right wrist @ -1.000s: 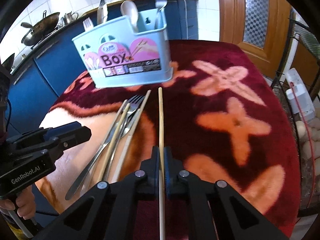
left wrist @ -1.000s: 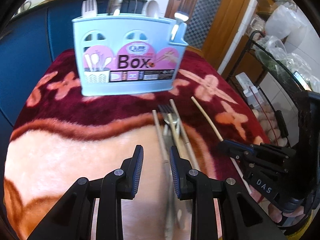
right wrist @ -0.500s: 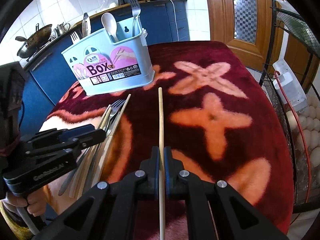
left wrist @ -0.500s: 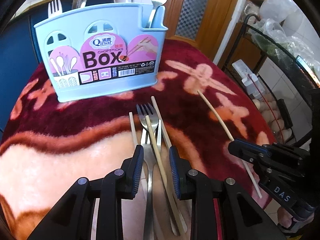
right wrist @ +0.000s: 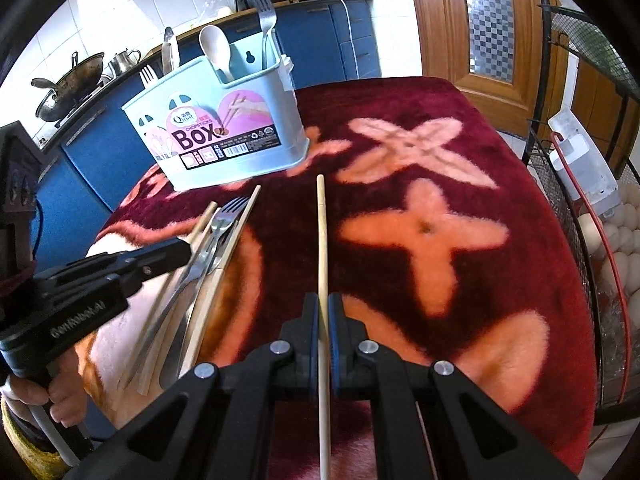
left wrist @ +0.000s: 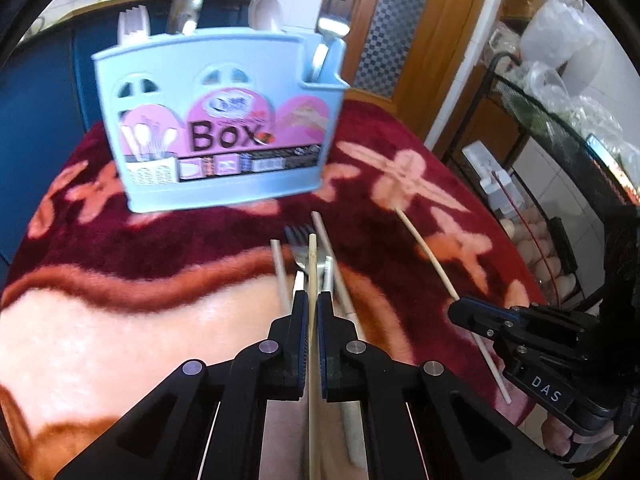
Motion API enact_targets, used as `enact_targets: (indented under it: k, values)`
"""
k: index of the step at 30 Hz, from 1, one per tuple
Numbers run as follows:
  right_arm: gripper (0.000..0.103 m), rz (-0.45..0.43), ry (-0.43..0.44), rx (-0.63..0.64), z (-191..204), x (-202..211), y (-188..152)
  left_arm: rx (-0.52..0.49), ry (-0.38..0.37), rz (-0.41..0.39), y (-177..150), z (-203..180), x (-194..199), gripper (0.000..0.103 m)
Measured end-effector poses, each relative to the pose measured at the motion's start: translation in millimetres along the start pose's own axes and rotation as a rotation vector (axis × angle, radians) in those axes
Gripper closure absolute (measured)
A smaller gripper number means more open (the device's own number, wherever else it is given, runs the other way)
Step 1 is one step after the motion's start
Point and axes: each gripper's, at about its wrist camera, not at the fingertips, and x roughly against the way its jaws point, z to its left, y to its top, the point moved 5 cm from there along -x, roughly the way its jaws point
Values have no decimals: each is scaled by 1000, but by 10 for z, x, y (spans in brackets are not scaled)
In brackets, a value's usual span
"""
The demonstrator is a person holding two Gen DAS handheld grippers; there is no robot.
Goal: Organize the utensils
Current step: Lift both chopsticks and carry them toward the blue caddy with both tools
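Note:
A light blue utensil box (left wrist: 220,120) stands at the far side of the red patterned cloth (left wrist: 160,248), with several utensils upright in it; it also shows in the right wrist view (right wrist: 216,136). My left gripper (left wrist: 313,300) is shut on a wooden chopstick (left wrist: 312,256) above a fork (left wrist: 302,248) and other chopsticks (left wrist: 280,276) lying on the cloth. My right gripper (right wrist: 324,300) is shut on another chopstick (right wrist: 322,232), held pointing at the box. The right gripper shows at the right in the left wrist view (left wrist: 456,310).
A black wire rack (right wrist: 600,208) with eggs and a white bottle stands right of the table. A wooden door (right wrist: 480,16) and blue cabinets (right wrist: 344,40) are behind. The left gripper's body (right wrist: 80,280) sits at the table's left edge.
My left gripper has closed on a chopstick from the pile; it was open half a second ago. The right gripper still holds its chopstick and has barely moved.

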Motion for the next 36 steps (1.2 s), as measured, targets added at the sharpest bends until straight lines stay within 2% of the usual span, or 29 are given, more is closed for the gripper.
enact_targets:
  k: [6, 14, 17, 23, 30, 36]
  values:
    - [97, 19, 5, -1, 56, -29, 16, 52, 98, -9, 36, 369, 151, 99]
    - [96, 84, -10, 12, 88, -158, 61, 84, 173, 80, -113, 723, 28, 98]
    - [96, 108, -10, 16, 95, -188, 86, 96, 151, 108, -154, 758, -20, 98]
    - [96, 185, -29, 68, 136, -285, 202, 22, 146, 179, -113, 715, -72, 97]
    - [95, 283, -51, 123, 176, -470, 325, 6, 106, 232, -41, 746, -152, 96]
    - [95, 322, -55, 141, 184, -551, 388, 20, 56, 264, -3, 786, -195, 96]
